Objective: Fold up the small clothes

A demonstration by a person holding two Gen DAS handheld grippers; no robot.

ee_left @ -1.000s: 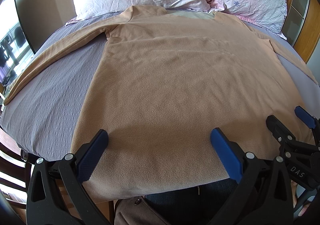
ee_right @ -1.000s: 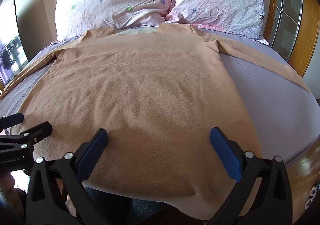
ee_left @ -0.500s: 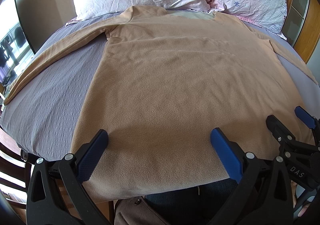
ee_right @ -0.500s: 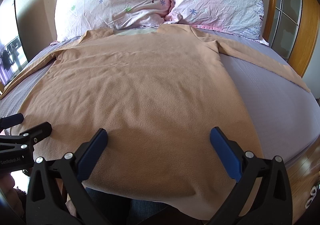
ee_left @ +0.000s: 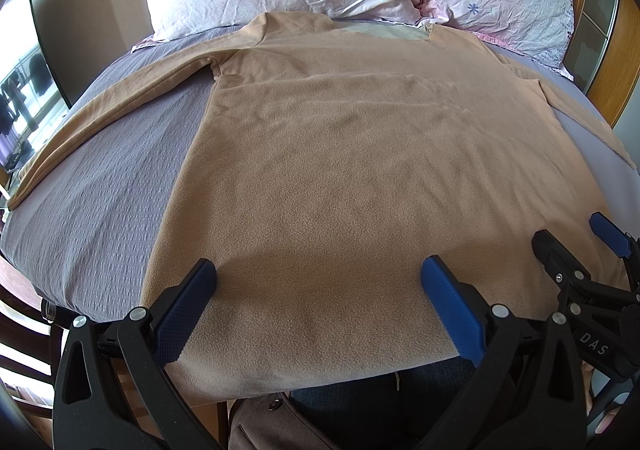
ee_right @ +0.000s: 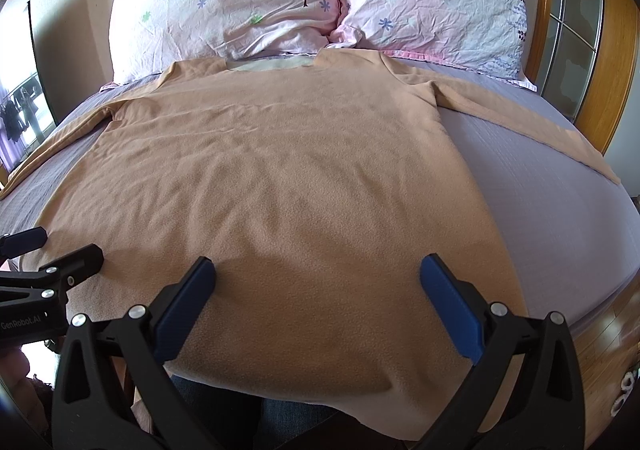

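A tan long-sleeved fleece top (ee_left: pixel 352 170) lies spread flat on the bed, collar at the pillows, sleeves stretched out to both sides, hem hanging over the near edge. It also shows in the right wrist view (ee_right: pixel 280 186). My left gripper (ee_left: pixel 320 282) is open and empty, hovering over the hem's left half. My right gripper (ee_right: pixel 318 282) is open and empty over the hem's right half. The right gripper also shows at the right edge of the left wrist view (ee_left: pixel 576 250); the left gripper shows at the left edge of the right wrist view (ee_right: pixel 52 250).
The bed has a grey-lilac sheet (ee_left: pixel 100 186). Two floral pillows (ee_right: pixel 248 6) lean at the head. A wooden headboard frame (ee_right: pixel 612 50) stands at the right. A wooden floor (ee_right: pixel 608 350) lies below the bed's right side.
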